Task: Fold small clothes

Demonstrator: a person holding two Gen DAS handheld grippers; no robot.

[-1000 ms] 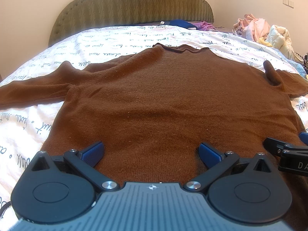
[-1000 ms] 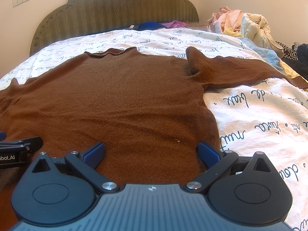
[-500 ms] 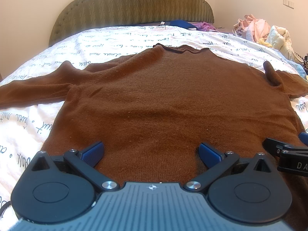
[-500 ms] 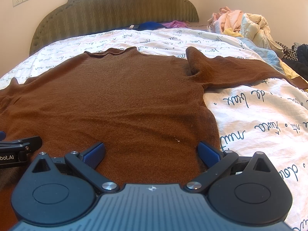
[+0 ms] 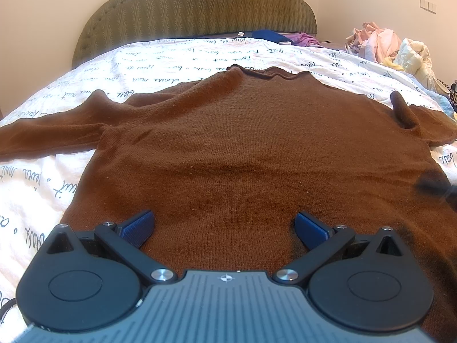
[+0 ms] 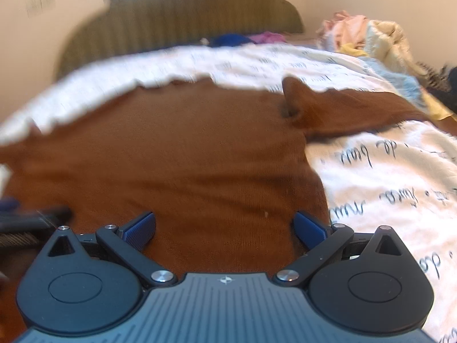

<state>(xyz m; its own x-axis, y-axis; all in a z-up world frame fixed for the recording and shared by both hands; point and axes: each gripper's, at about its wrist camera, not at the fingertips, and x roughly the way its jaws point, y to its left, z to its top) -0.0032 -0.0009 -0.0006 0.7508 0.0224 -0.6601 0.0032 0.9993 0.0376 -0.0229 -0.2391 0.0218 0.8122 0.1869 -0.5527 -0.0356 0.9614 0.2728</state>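
Note:
A brown knit sweater (image 5: 242,148) lies flat on the bed, collar toward the headboard, both sleeves spread sideways. My left gripper (image 5: 224,227) hovers open over the sweater's bottom hem, nothing between its blue pads (image 5: 137,227). My right gripper (image 6: 224,225) is open too, over the hem near the sweater's right side edge. The right wrist view is blurred by motion. In it the sweater (image 6: 171,154) fills the left and middle, and its right sleeve (image 6: 342,111) runs toward the right. A dark blur at the left wrist view's right edge is the right gripper (image 5: 437,187).
The white bedspread with script print (image 5: 34,197) (image 6: 385,177) shows on both sides of the sweater. A green padded headboard (image 5: 200,5) stands at the far end. A pile of pale clothes (image 5: 394,48) (image 6: 371,37) sits at the bed's far right. Blue and purple garments (image 5: 274,35) lie by the headboard.
The right gripper has started moving: its view is now blurred and shifted, and it shows as a raised dark smear in the left wrist view. The left gripper has held still. Both stay open.

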